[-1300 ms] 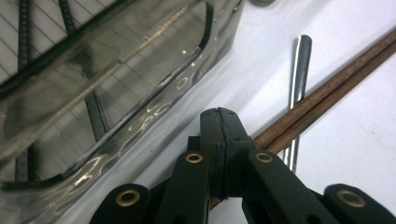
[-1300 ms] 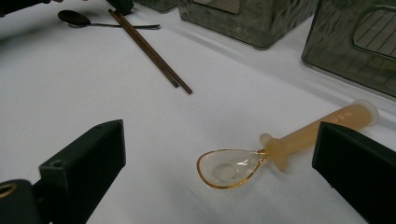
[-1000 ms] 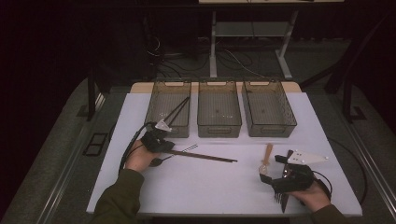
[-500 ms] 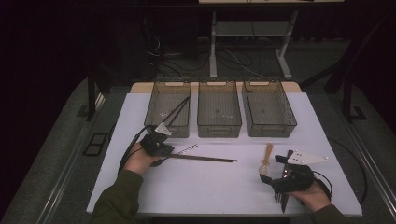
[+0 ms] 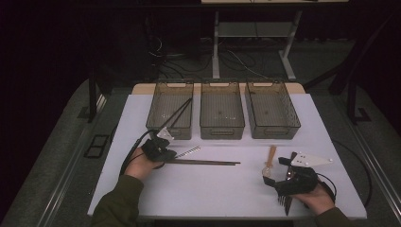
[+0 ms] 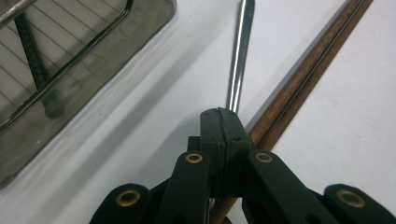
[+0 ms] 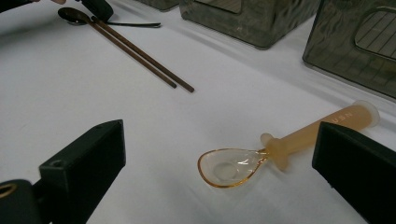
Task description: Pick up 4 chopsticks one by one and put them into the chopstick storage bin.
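Observation:
My left gripper (image 5: 163, 152) (image 6: 219, 121) is at the left of the white table (image 5: 213, 194), its jaws pressed together on the near end of a metal spoon (image 5: 189, 151) (image 6: 240, 56). The spoon's thin handle runs out past the tips. A pair of brown chopsticks (image 5: 208, 162) (image 6: 303, 74) lies right beside it. At the right, my right gripper (image 5: 274, 174) (image 7: 222, 135) is open, one jaw on each side of an amber plastic spoon (image 5: 270, 158) (image 7: 280, 149) that lies flat, untouched.
Three smoky plastic bins stand in a row at the back: left (image 5: 156, 125), middle (image 5: 221, 130), right (image 5: 274, 132). Black chopsticks (image 5: 178, 113) lean in the left bin. The table's near edge runs just behind both hands.
My left gripper has shifted slightly toward the near edge, staying at the metal spoon. The right gripper and the amber spoon have not moved.

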Available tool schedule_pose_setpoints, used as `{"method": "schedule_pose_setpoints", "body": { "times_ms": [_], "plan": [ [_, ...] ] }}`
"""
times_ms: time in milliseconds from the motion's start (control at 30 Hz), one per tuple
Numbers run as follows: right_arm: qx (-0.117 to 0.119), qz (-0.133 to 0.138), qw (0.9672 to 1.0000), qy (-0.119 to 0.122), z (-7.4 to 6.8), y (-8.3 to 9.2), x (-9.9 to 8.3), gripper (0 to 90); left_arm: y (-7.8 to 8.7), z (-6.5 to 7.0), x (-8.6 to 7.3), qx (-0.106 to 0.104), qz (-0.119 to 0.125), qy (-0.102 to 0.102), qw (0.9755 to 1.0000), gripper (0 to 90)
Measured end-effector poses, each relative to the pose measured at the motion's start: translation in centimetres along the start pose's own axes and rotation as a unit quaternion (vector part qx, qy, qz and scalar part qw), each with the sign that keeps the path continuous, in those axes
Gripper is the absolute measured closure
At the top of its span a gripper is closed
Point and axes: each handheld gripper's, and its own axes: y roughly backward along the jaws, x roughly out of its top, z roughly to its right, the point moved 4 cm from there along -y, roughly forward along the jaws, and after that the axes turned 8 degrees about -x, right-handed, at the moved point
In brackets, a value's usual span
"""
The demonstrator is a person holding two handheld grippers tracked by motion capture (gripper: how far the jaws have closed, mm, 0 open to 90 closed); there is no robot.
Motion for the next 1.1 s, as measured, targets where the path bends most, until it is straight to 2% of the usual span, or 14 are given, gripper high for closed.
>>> {"method": "schedule_pose_setpoints", "body": {
  "times_ms": [233, 367, 400, 1100],
  "plan": [
    [0.000, 0.000, 1.0000, 0.001, 0.0, 0.0, 0.0, 2.5, 0.2, 0.6, -0.3, -0.005, -0.007, -0.014, 0.9999, 90.0],
    [0.000, -0.001, 1.0000, 0.001, 0.0, 0.0, 0.0, 2.5, -0.1, 0.9, -0.3, -0.008, -0.012, -0.014, 0.9998, 90.0],
    [0.000, 0.000, 1.0000, 0.001, 0.0, 0.0, 0.0, 2.5, -0.1, 0.9, -0.3, -0.009, -0.013, -0.020, 0.9997, 90.0],
    [0.000, -0.001, 1.0000, 0.000, 0.0, 0.0, 0.0, 2.5, 0.0, 2.7, -0.9, -0.028, -0.018, -0.030, 0.9990, 90.0]
  ]
}}
